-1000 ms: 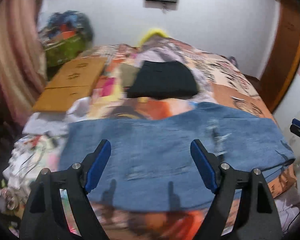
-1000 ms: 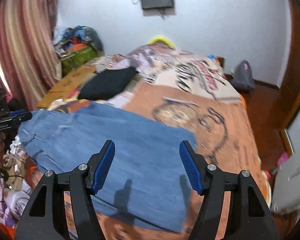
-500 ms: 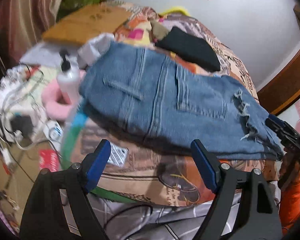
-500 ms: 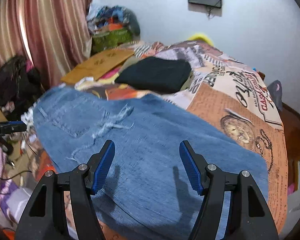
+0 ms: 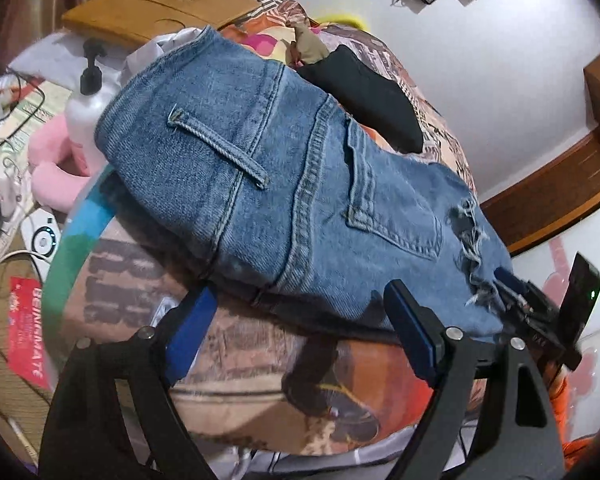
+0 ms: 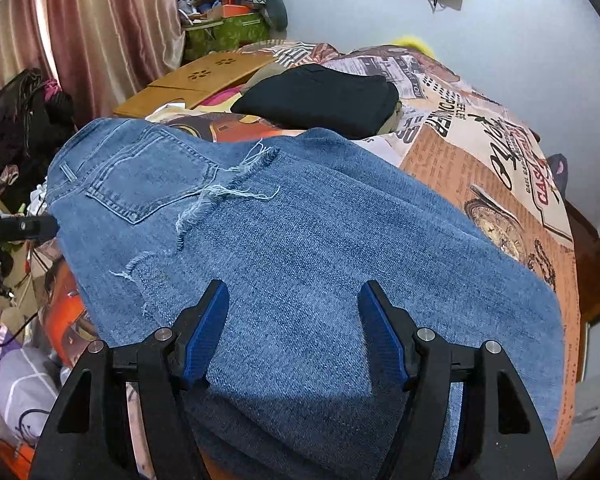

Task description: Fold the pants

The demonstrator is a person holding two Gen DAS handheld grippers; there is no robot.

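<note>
**Both grippers spread wide at the near edge of the jeans**

The left gripper (image 5: 296,328) has its blue pads (image 5: 188,332) set far apart with nothing between them, low at the near hem of the jeans (image 5: 284,184), just short of the denim; that placement reads as lining up on the edge nearest the waist end, where belt loop and back pocket show, so that a pinch there would take the thick layers together. The right gripper (image 6: 294,332) is likewise spread wide and empty, its pads (image 6: 208,328) poised above the leg portion of the jeans (image 6: 300,248); whether they touch the cloth cannot be told. The jeans lie flat across the patterned bedspread (image 6: 500,168), seemingly already doubled leg over leg, frayed tears near the pocket; spreading them along the bed edge keeps both ends within reach of one gripper each. Farther out, a folded black garment (image 6: 324,100) sits well apart toward the head of the bed, probably set aside as finished; a wooden lap table (image 5: 160,4) lies beyond, and a white pump bottle (image 5: 86,112) stands just beside the waistband, close enough to be knocked if the waist end swings outward.
</note>
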